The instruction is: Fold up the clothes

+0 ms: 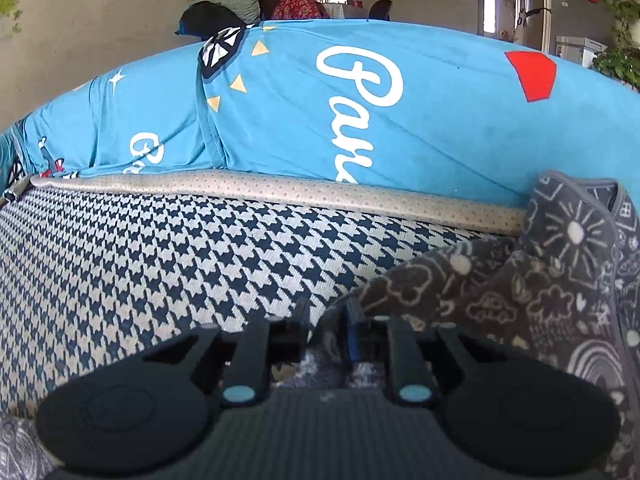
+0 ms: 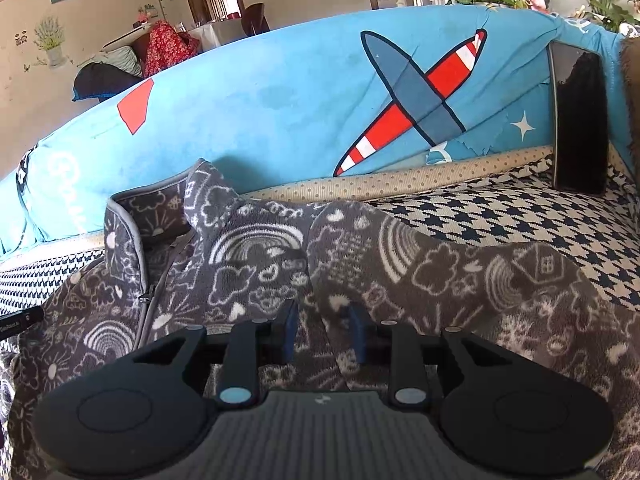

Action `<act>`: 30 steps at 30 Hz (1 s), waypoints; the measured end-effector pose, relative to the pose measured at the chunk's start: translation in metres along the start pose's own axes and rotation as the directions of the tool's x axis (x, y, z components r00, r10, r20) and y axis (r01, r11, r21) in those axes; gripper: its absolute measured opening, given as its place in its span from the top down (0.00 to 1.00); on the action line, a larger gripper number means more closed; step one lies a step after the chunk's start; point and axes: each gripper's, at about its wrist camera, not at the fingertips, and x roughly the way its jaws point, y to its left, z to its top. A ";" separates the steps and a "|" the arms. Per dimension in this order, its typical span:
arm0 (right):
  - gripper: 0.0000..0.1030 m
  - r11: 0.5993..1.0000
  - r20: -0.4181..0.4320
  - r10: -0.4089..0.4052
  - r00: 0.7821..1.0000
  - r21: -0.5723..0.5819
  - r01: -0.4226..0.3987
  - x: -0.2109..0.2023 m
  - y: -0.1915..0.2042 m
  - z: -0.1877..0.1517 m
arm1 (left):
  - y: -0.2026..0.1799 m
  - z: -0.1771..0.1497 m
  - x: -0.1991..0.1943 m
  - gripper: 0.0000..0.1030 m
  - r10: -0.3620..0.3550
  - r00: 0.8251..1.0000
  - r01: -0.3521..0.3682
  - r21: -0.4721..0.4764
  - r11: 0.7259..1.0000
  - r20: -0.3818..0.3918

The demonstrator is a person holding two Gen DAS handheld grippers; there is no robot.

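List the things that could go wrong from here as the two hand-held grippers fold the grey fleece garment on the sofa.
1. The left hand-held gripper pinches only an edge of the grey doodle-print fleece garment; it may slip out.
2. The right hand-held gripper holds a bunched ridge, so creases may get folded in.
3. The black phone leaning on the blue sofa back might topple if fabric drags.

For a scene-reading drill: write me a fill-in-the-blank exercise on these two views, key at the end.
1. The grey patterned garment lies on a seat cover with a ____ pattern.
2. The backrest cover behind it is mainly ____.
3. The black phone stands leaning against the ____.
4. The right hand-held gripper has a fold of the ____ between its fingers.

Missing words: houndstooth; blue; backrest; garment
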 end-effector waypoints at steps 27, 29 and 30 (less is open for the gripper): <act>0.77 0.942 0.062 0.277 0.959 -0.216 -0.258 0.012 0.067 -0.002 | -0.039 0.005 -0.024 0.42 -0.098 0.995 0.097 0.027 0.995 0.033; 0.77 0.933 0.060 0.299 0.952 -0.230 -0.278 0.013 0.073 -0.001 | -0.041 0.004 -0.023 0.39 -0.100 0.995 0.099 0.032 0.995 0.026; 0.77 0.928 0.059 0.309 0.949 -0.236 -0.287 0.014 0.077 0.000 | -0.041 0.003 -0.023 0.38 -0.099 0.995 0.098 0.035 0.995 0.022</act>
